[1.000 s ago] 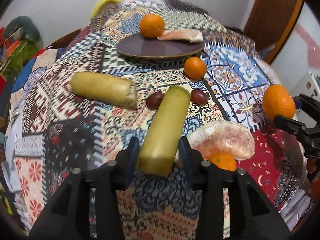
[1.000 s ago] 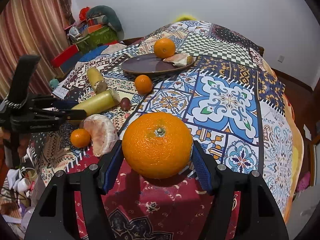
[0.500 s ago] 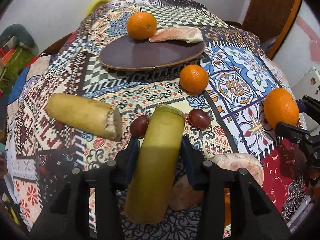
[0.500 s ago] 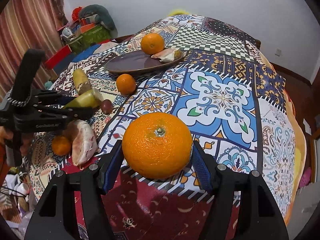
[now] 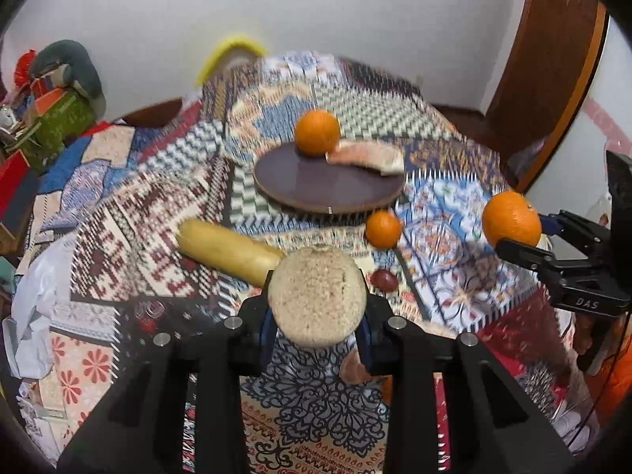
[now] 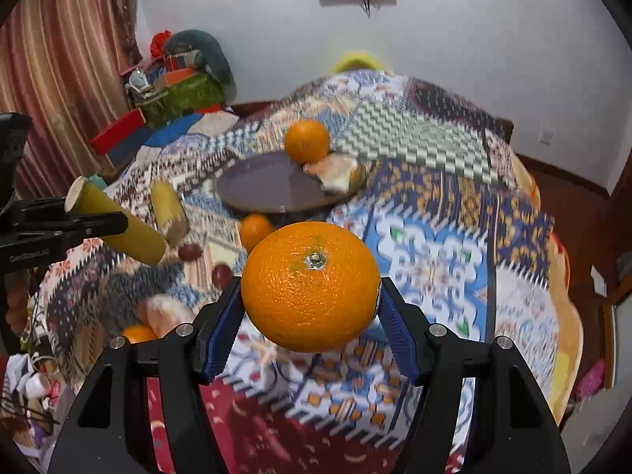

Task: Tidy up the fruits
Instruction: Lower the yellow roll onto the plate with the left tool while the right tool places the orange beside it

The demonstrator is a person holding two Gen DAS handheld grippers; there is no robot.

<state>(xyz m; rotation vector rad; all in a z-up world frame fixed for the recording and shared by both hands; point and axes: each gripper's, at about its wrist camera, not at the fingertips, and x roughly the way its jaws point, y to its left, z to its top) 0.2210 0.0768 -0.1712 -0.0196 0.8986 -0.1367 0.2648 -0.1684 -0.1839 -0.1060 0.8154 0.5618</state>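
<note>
Nearest to the left wrist camera, the left gripper (image 5: 318,318) pinches a yellow-green sugarcane piece (image 5: 317,296) and holds it above the table (image 5: 158,205); its pale cut end faces the lens. The fingers have just been closing, with the cane between them. From the right wrist view the same piece (image 6: 118,223) hangs tilted in the air, clear of the patterned tablecloth.

The right gripper (image 6: 312,328) is closed on a big orange (image 6: 311,285), its blue pads (image 6: 397,333) pressing both sides, and the orange is lifted off the cloth.

Below the grippers, at the near edge of the table, lie a peeled pomelo segment (image 6: 166,314) and a small orange (image 6: 138,333), touching each other. A little further are two dark red dates (image 6: 190,251), and beside them a second sugarcane piece (image 5: 227,251) lies flat on the cloth. Just behind it a small tangerine (image 5: 382,229) sits near the rim of a dark round plate (image 5: 316,185).

On the far part of the plate rest another orange (image 5: 317,132) and a pomelo slice (image 5: 365,158), close together. Behind the table is a white wall (image 6: 454,39).
</note>
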